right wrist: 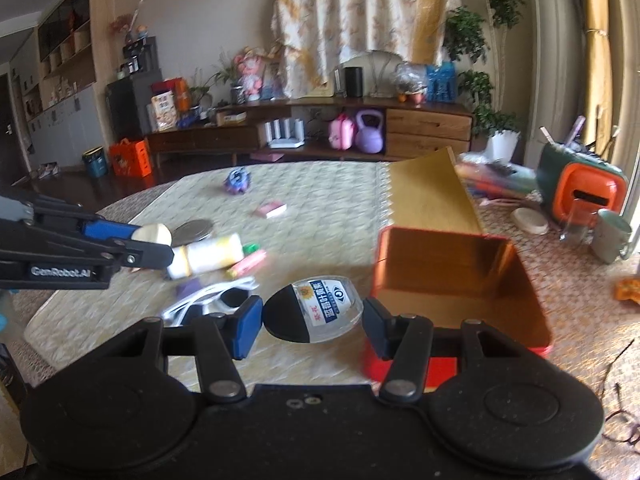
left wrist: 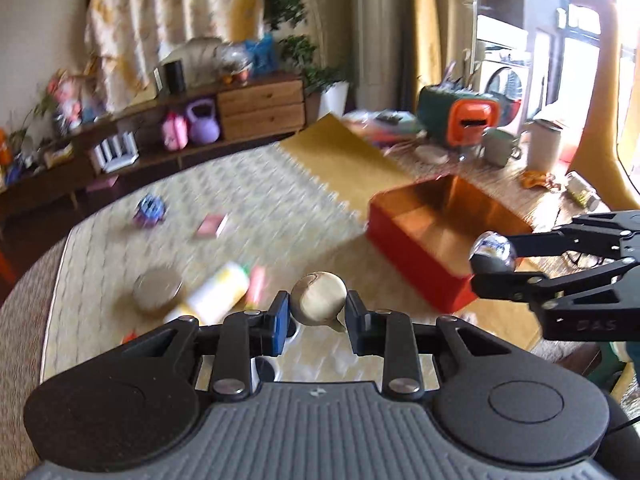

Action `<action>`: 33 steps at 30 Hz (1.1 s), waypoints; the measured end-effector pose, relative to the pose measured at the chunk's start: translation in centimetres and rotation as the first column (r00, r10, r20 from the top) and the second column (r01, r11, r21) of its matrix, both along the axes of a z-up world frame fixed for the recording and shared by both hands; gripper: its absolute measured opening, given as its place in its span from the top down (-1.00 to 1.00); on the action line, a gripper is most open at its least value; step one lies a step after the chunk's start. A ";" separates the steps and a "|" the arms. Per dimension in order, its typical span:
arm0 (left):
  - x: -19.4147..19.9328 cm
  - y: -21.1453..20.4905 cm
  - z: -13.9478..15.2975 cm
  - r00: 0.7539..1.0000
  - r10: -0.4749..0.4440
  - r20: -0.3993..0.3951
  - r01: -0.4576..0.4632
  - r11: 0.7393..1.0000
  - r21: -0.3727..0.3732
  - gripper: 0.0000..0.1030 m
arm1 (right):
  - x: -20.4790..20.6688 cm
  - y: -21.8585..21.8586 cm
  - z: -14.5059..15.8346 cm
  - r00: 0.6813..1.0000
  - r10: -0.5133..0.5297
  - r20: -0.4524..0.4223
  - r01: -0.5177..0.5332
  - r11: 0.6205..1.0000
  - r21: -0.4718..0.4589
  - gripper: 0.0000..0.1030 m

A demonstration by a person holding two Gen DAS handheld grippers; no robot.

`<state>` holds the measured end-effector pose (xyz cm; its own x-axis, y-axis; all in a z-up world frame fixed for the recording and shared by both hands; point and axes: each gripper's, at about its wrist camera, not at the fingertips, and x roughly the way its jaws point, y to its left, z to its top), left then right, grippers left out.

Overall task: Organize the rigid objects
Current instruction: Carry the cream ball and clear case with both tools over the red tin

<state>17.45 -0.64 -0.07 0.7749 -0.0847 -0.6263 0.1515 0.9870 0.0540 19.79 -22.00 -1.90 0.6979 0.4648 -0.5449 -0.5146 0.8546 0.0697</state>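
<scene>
My left gripper (left wrist: 318, 314) is shut on a pale beige ball (left wrist: 319, 299), held above the cream mat; it also shows in the right wrist view (right wrist: 154, 240) at the left. My right gripper (right wrist: 314, 316) is shut on a clear oval case with a black end and a blue label (right wrist: 314, 308); in the left wrist view (left wrist: 494, 258) that case looks shiny and rounded. An open red box with a copper-coloured inside (right wrist: 460, 280) stands just right of the right gripper and also shows in the left wrist view (left wrist: 436, 236).
On the cream mat (right wrist: 320, 200) lie a white and yellow bottle (right wrist: 212, 256), a silver round tin (right wrist: 194, 230), pink and green markers (right wrist: 248, 262), white sunglasses (right wrist: 212, 300), a pink eraser (right wrist: 272, 209) and a purple toy (right wrist: 237, 181). A green mug (right wrist: 610, 236) and an orange-green appliance (right wrist: 580, 190) stand at right.
</scene>
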 end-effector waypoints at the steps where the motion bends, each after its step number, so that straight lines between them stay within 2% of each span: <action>1: 0.4 -0.5 0.3 1.000 -0.008 0.006 0.008 1.000 0.002 0.44 | 0.4 -0.5 0.1 1.000 -0.011 0.002 0.011 1.000 0.004 -0.04; 8: 3.7 -4.6 1.5 0.997 -0.071 0.035 0.070 0.997 0.018 0.44 | 2.9 -3.4 0.4 0.998 -0.068 0.011 0.068 0.998 0.013 -0.04; 15: 7.9 -7.9 0.7 0.993 -0.121 0.009 0.121 0.993 -0.007 0.44 | 5.5 -5.6 -0.4 0.995 -0.096 0.000 0.096 0.995 -0.011 -0.04; 19: 11.1 -9.6 -0.6 0.989 -0.147 -0.029 0.146 0.989 -0.023 0.44 | 7.3 -6.6 -1.4 0.994 -0.111 -0.024 0.110 0.993 -0.033 -0.04; 29: 18.9 -14.6 -5.7 0.969 -0.206 -0.134 0.212 0.977 0.027 0.44 | 11.2 -7.1 -4.4 0.988 -0.110 -0.109 0.100 0.991 -0.089 -0.04; 33: 21.3 -15.5 -7.5 0.959 -0.210 -0.189 0.212 0.977 -0.007 0.44 | 12.0 -6.4 -5.4 0.988 -0.080 -0.133 0.061 0.988 -0.141 -0.04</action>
